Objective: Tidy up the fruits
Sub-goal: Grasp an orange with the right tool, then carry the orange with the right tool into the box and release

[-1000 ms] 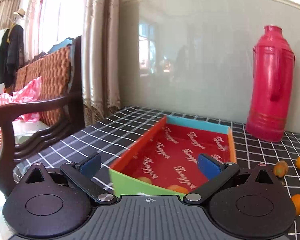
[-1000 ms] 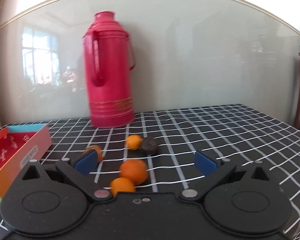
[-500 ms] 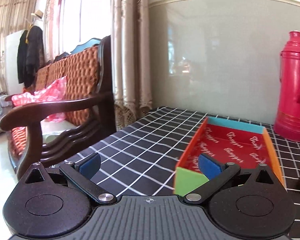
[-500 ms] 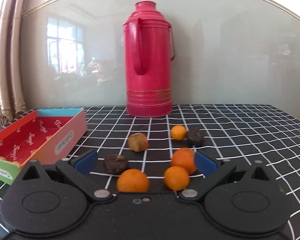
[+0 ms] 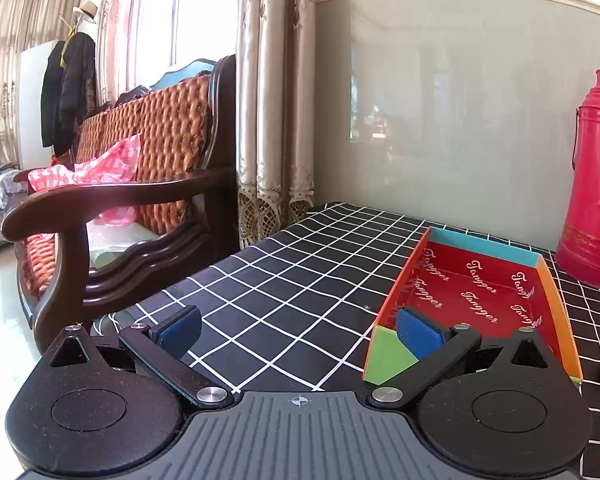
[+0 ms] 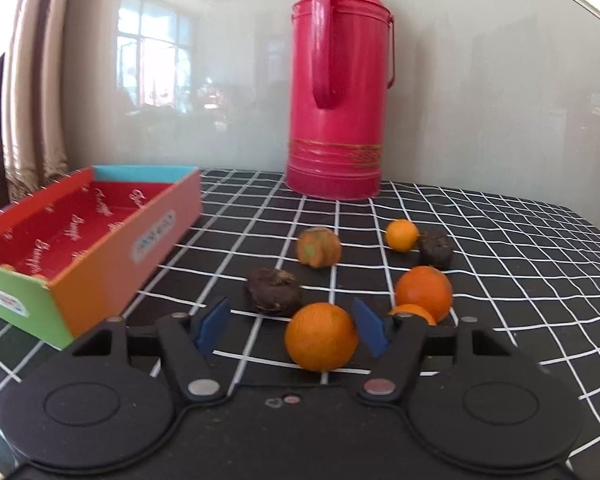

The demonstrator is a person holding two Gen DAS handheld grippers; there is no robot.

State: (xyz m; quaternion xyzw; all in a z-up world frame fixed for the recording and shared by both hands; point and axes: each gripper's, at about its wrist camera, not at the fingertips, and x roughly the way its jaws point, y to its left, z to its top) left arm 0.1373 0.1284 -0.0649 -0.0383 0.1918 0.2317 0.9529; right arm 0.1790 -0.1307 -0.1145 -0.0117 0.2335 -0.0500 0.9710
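In the right wrist view several fruits lie on the black checked tablecloth: an orange [image 6: 321,336] between my open right gripper's [image 6: 292,326] blue pads, not pinched, two more oranges [image 6: 424,292] to its right, a small one [image 6: 401,234] farther back, a greenish-orange fruit [image 6: 318,247] and two dark brown fruits [image 6: 274,291]. The red-lined cardboard tray [image 6: 112,256] sits at the left. In the left wrist view my left gripper [image 5: 298,332] is open and empty over the cloth, its right pad in front of the tray's [image 5: 556,308] near corner.
A tall red thermos [image 6: 340,84] stands at the back by the wall, also at the right edge in the left wrist view [image 5: 594,184]. A wooden sofa [image 5: 112,200] stands beyond the table's left edge. Curtains [image 5: 274,120] hang behind it.
The right gripper has moved left and forward so one orange now sits between its pads, which have narrowed. The left gripper has swung left, away from the tray.
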